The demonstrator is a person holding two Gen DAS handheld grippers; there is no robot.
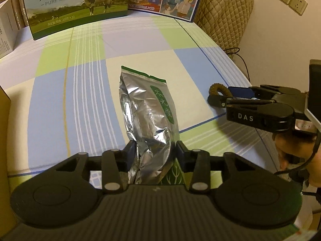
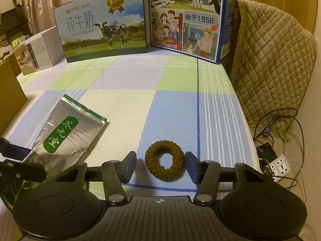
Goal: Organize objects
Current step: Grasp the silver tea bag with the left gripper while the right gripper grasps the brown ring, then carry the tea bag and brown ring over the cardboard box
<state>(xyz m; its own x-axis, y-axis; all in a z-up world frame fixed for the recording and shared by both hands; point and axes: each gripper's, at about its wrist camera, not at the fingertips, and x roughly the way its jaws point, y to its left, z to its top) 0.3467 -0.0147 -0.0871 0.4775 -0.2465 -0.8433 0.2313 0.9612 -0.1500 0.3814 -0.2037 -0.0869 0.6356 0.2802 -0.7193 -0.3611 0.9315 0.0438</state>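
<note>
A silver foil pouch (image 1: 147, 108) with a green label lies on the checked cloth; it also shows in the right wrist view (image 2: 68, 132). My left gripper (image 1: 155, 152) is shut on the pouch's near end, which is crumpled between the pads. A brown knitted hair ring (image 2: 164, 163) lies flat on the cloth between the fingers of my right gripper (image 2: 161, 165), which is open around it without touching. In the left wrist view the right gripper (image 1: 219, 98) sits to the right of the pouch, with the ring (image 1: 219, 89) at its tips.
Two milk cartons (image 2: 106, 24) (image 2: 188, 18) stand at the back of the table, a white box (image 2: 38, 52) at back left. A brown cardboard box (image 2: 10, 92) is at the left edge. A quilted chair cover (image 2: 270, 60), cables and a power strip (image 2: 279, 166) are right of the table.
</note>
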